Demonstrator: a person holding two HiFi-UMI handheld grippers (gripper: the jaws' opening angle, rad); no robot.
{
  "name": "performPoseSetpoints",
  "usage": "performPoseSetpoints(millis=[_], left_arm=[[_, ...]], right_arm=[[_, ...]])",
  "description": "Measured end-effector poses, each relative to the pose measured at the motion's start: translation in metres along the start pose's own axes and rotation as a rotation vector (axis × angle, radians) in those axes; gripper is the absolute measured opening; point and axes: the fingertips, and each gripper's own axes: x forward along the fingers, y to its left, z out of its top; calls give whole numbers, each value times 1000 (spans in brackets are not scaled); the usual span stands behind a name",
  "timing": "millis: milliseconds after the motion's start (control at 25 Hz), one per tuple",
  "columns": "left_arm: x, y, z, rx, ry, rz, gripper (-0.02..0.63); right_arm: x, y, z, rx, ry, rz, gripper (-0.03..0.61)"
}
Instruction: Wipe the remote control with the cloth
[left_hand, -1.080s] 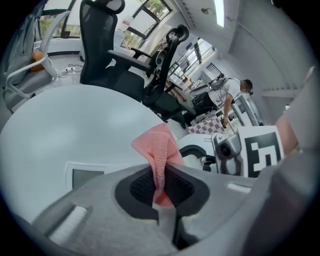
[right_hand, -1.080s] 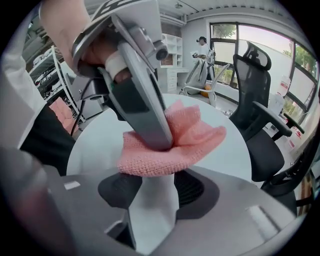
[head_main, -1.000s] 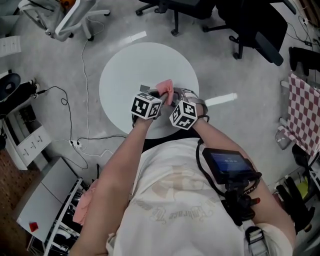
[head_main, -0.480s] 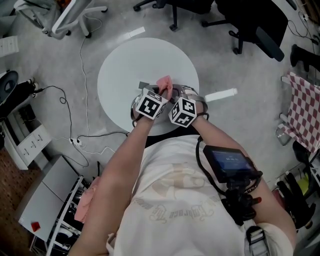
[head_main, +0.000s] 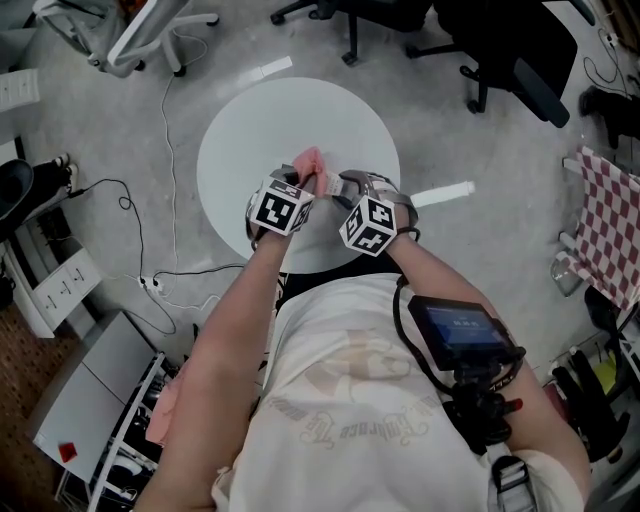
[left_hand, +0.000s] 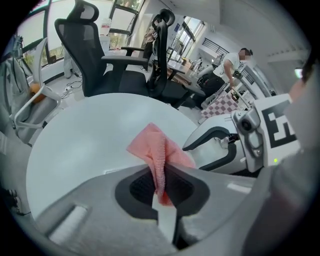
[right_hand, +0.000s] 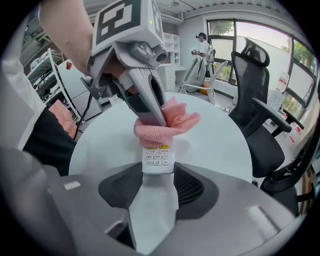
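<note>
Your left tongs are squeezing the soft pink cloth. One fold is sitting tight between the two jaws, and the rest is puffing out past the tips. From above, those tongs are pointing down at the far end of the long white plastic remote control with small buttons. The cloth is pressing on that far end and hiding it.

Your right tongs are gripping the near end of the remote control, one jaw on each long side. The remote control is sticking straight out from between those jaws, over the round white table. I cannot tell if it is touching the table. Its long way is running away from the right tongs, toward the left tongs. A few rows of buttons are showing bare between the cloth and the right jaws.

So the left tongs are the ones next to the part that needs cleaning. I am thinking the next rub is going along the long way, from the far end back toward the right jaws. You are needing a firm right grip so the remote control does not tip.
</note>
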Motion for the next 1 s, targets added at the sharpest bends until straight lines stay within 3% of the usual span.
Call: performPoseSetpoints(millis=[400, 560, 680, 840, 1000], left_arm=[[-24, 70, -21, -88, 27, 133, 20], [-34, 89, -28, -78, 55, 173, 20], [-30, 76, -21, -35, 43, 130, 20], [-13, 30, -12, 31, 37, -7, 18], [-6, 12, -10, 0, 16, -47, 18]], right_arm=[[-2, -4, -5, 13, 2, 3, 206], [-3, -3, -4, 9, -1, 7, 206], [-3, -3, -3, 6, -2, 8, 207], [-2, -2, -3, 3, -1, 12, 207], [-2, -2, -5, -3, 3, 12, 207]])
